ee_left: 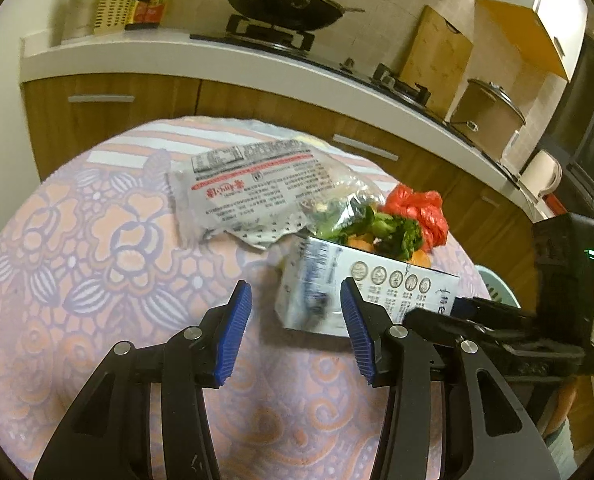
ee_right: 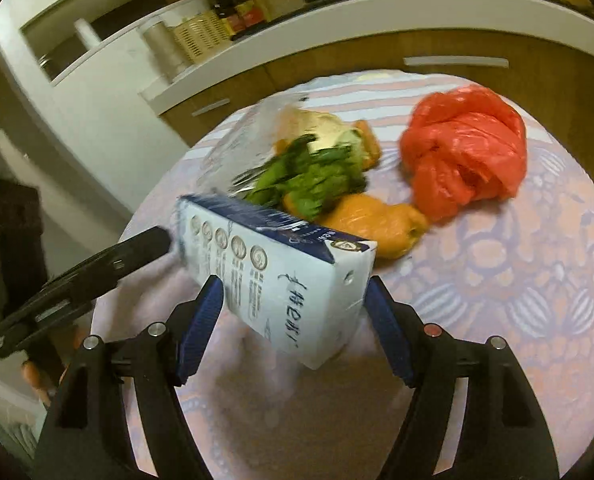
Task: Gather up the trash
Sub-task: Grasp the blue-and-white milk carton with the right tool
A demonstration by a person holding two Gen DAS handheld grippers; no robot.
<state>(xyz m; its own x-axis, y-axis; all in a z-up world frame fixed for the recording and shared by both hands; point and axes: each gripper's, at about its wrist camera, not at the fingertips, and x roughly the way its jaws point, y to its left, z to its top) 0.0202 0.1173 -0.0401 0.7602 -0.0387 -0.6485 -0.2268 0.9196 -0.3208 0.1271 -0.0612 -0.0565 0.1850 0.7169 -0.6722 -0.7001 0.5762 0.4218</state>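
A white and blue carton (ee_right: 281, 280) lies on its side on the round table with a flowered cloth (ee_right: 517, 288). My right gripper (ee_right: 293, 320) has its blue pads against both sides of the carton's near end and is shut on it. The carton also shows in the left wrist view (ee_left: 361, 292). My left gripper (ee_left: 297, 332) is open and empty, just in front of the carton's other end. Behind the carton lie green leaves (ee_right: 309, 180), orange peel (ee_right: 377, 224), a crumpled red plastic bag (ee_right: 465, 148) and a torn printed wrapper (ee_left: 249, 188).
The right gripper's black body (ee_left: 537, 316) shows at the right of the left wrist view. Behind the table runs a kitchen counter (ee_left: 217, 56) with wooden cupboards, a wok on a stove (ee_left: 285, 0), bottles, a basket and a pot (ee_left: 489, 116).
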